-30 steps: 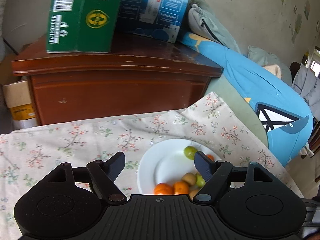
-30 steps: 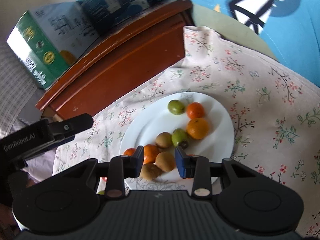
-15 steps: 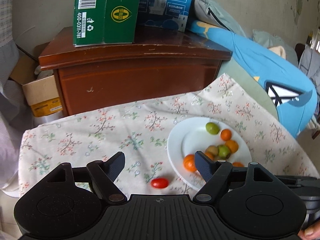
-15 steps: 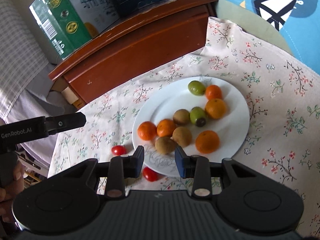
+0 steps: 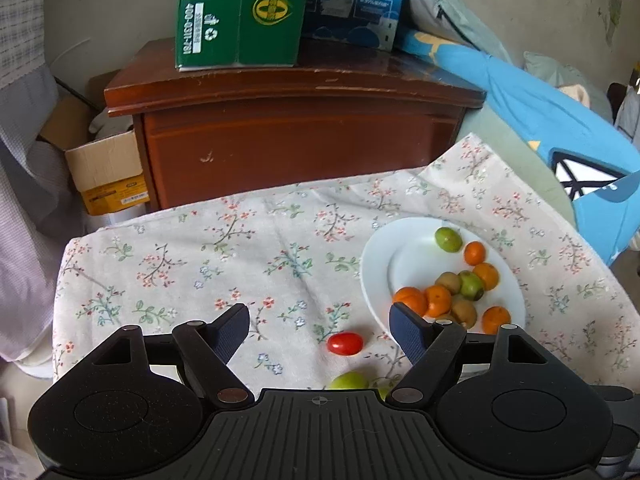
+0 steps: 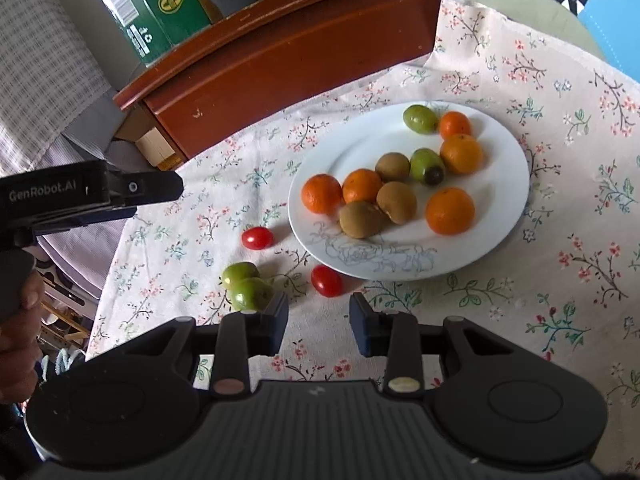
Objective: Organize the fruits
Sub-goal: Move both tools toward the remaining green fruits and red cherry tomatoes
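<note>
A white plate [image 6: 508, 200] [image 5: 376, 276] on the floral cloth holds several oranges, kiwis and green fruits. Off the plate lie two cherry tomatoes [image 6: 258, 238] [image 6: 327, 280] and two green fruits [image 6: 246, 286]. In the left wrist view one tomato [image 5: 345, 343] and a green fruit [image 5: 348, 381] lie between and just beyond the fingers. My left gripper [image 5: 320, 330] is open wide and empty. My right gripper [image 6: 319, 322] hovers near the closer tomato, its jaws narrowly apart with nothing between them. The left gripper's body [image 6: 88, 194] shows at the left edge, held by a hand.
A brown wooden cabinet [image 5: 296, 128] stands behind the table with a green carton [image 5: 240, 12] and a blue box [image 5: 356, 0] on top. Blue fabric [image 5: 540, 120] lies at the right. A cardboard box [image 5: 108, 172] sits on the floor at the left.
Both grippers have pulled back from the plate, so more of the cloth shows. The loose tomatoes and green fruits have come into view. Neither gripper's opening has changed.
</note>
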The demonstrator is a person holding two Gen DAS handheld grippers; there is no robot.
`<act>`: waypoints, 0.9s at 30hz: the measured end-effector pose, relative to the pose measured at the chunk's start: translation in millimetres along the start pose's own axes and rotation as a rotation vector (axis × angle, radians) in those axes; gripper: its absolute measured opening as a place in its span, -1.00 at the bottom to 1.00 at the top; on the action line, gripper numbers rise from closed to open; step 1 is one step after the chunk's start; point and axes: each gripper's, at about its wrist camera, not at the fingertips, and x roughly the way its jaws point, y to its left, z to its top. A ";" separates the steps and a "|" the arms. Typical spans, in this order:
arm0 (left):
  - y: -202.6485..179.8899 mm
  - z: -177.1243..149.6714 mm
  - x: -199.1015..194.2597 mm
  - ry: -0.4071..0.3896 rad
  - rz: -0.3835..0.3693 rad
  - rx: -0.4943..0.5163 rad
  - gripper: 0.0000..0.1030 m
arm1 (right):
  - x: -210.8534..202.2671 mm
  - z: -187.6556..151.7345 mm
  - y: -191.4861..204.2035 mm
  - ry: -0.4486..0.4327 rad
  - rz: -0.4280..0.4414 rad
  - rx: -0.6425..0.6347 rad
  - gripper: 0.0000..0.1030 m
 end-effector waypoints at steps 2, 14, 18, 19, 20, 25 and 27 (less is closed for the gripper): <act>0.5 -0.6 3.7 0.016 0.019 0.002 0.51 | 2.9 -1.2 0.0 0.002 0.000 0.001 -0.31; 1.0 -10.9 23.3 0.077 0.062 0.059 0.51 | 23.1 -4.1 7.5 -0.039 -0.059 -0.052 -0.35; 3.1 -14.1 32.4 0.098 0.061 0.055 0.51 | 26.1 -6.5 12.0 -0.061 -0.082 -0.088 -0.49; 3.8 -14.6 34.2 0.100 0.058 0.053 0.51 | 26.8 -7.1 12.9 -0.066 -0.087 -0.093 -0.50; 4.0 -15.0 35.6 0.100 0.055 0.050 0.51 | 27.4 -7.6 13.5 -0.070 -0.090 -0.096 -0.53; 2.8 -15.9 40.2 0.092 0.030 0.065 0.51 | 30.1 -9.4 18.5 -0.080 -0.090 -0.128 -0.63; 0.1 -16.1 42.2 0.089 0.028 0.084 0.51 | 28.6 -10.2 20.6 -0.074 -0.081 -0.135 -0.64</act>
